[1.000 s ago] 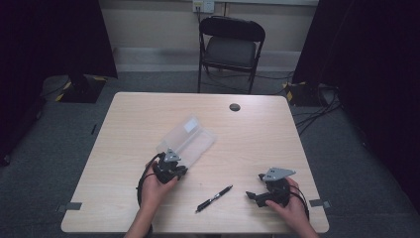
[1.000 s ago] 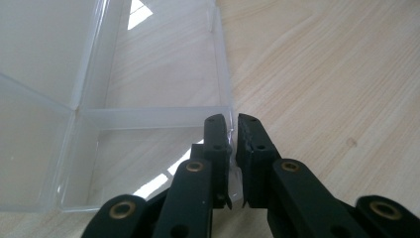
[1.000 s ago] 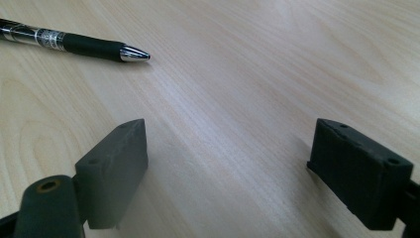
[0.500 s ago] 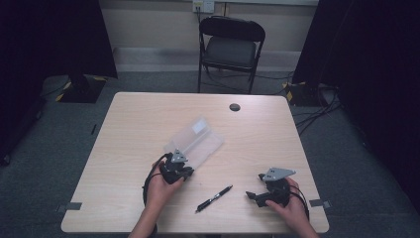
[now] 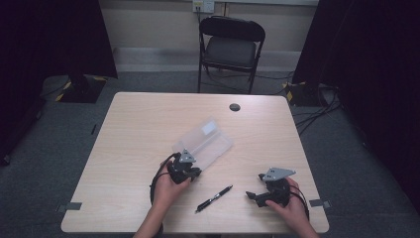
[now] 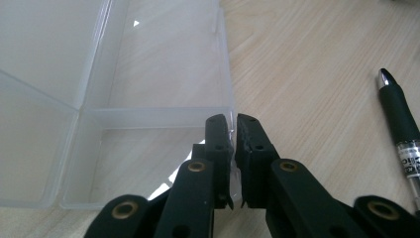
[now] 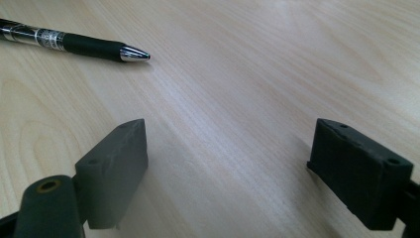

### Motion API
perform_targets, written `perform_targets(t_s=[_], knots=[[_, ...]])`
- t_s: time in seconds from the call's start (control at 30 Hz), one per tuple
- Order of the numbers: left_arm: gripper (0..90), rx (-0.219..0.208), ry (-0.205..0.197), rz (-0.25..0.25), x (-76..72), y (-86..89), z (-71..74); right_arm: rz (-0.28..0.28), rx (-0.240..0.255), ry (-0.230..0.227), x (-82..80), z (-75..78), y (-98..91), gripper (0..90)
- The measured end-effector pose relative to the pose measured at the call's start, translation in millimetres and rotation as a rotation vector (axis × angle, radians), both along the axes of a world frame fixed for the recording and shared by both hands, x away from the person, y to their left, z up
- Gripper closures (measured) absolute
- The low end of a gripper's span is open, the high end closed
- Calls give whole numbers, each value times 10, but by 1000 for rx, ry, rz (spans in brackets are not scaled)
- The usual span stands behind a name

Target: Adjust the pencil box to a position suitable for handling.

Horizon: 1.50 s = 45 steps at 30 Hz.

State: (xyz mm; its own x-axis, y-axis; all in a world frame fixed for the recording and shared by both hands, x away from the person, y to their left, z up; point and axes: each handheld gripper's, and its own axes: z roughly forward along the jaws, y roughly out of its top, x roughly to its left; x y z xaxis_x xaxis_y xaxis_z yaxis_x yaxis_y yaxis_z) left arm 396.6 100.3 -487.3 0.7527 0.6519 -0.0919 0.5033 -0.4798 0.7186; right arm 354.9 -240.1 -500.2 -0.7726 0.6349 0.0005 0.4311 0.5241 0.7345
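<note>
L tool (image 5: 194, 172) clamped on wall of clear box (image 5: 203, 141), box just L of pen | pen (image 5: 214, 199) flat on worktop (image 5: 133, 148) | R tool (image 5: 252, 197) jaws wide apart, R of pen

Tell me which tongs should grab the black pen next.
Right, probably. The right tongs are open and free over bare table, with the black pen lying close beside them. The left tongs are shut on the wall of the clear plastic compartment box.
</note>
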Motion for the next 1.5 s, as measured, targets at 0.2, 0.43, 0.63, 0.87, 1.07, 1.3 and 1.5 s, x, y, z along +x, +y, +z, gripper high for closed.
perform_targets(t_s=[0.2,0.43,0.63,0.87,1.07,1.3,1.5], knots=[[809,-9,6,4,-5,34,-1,0,0,0,0,0,0,141],[731,-26,-13,8,-30,78,57,-1,0,0,0,0,0,140],[658,-43,-26,10,-88,112,124,-1,0,0,0,0,0,141],[569,-97,-26,2,-222,110,171,1,1,1,2,1,-1,140],[440,-124,-35,-26,-368,58,189,3,0,1,8,3,-2,140],[399,-128,-37,-59,-455,1,158,3,0,0,8,2,-1,141],[366,-126,-28,-86,-502,-69,141,3,0,0,8,2,-1,140]])
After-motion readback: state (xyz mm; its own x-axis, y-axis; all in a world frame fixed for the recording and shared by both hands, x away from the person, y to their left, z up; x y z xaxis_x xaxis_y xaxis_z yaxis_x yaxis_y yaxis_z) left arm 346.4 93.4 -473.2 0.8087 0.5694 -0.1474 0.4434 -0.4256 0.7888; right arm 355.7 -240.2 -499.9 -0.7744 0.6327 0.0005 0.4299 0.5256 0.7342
